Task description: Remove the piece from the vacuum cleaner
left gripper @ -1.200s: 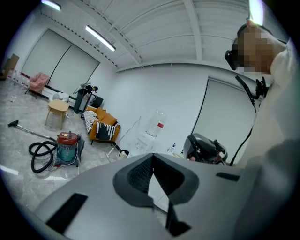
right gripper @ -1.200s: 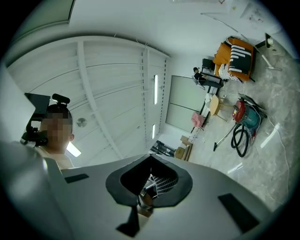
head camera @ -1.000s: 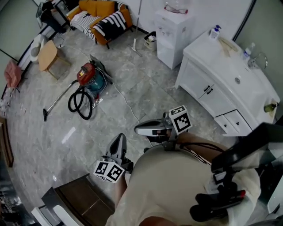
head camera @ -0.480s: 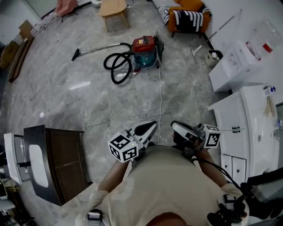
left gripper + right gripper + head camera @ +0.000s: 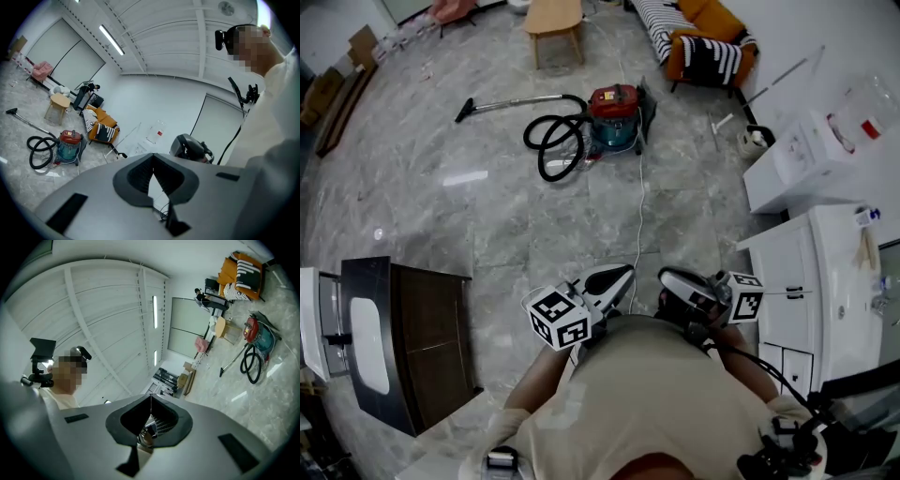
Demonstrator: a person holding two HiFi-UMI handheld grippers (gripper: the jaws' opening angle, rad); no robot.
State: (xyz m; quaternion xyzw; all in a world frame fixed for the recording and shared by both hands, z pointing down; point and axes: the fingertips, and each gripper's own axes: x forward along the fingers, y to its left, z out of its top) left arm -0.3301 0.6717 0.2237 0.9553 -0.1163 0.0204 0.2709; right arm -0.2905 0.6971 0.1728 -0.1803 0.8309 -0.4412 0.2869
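Observation:
The vacuum cleaner (image 5: 614, 114), with a red top and a teal body, stands on the grey marble floor far ahead of me. Its black hose (image 5: 555, 145) lies coiled at its left, and the metal wand (image 5: 511, 99) runs off to the left. Both grippers are held close to my body, far short of it. My left gripper (image 5: 623, 272) is shut with nothing in it, tips touching (image 5: 153, 154). My right gripper (image 5: 666, 278) is shut and empty too (image 5: 150, 395). The vacuum cleaner shows small in the left gripper view (image 5: 70, 143) and in the right gripper view (image 5: 256, 333).
A white cord (image 5: 639, 216) runs along the floor from the vacuum towards me. An orange sofa (image 5: 703, 42) and a wooden stool (image 5: 555, 21) stand behind it. A white dispenser (image 5: 811, 155) and sink cabinet (image 5: 844, 281) are at right, a dark cabinet (image 5: 422, 328) at left.
The head view has swung round: the vacuum cleaner has gone from the upper left to top centre. Both grippers have come side by side in front of my body, still shut.

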